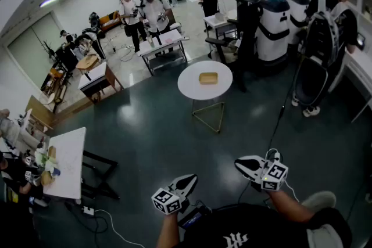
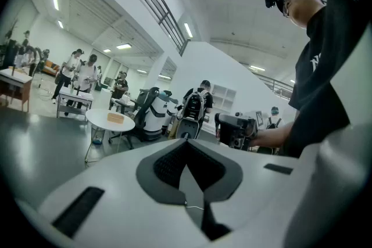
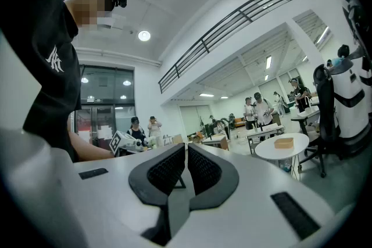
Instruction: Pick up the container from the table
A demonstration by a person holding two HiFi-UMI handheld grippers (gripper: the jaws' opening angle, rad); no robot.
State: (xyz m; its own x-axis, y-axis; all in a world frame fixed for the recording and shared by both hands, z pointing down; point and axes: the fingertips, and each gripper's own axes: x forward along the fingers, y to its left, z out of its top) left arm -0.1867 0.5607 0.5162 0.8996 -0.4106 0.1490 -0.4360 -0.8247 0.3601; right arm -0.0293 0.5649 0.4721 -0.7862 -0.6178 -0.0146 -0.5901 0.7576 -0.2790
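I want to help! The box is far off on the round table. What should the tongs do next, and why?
Probably carry them closer to the round table first: the container lies well beyond the left tongs and right tongs, both shut and empty.

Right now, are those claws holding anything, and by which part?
Nothing: left gripper and right gripper are shut, empty. The tan box-shaped container sits on the round white table.

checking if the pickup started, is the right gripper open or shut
Shut: the right gripper shows its jaws together in its own view, nothing between. The container sits far off on the round table.
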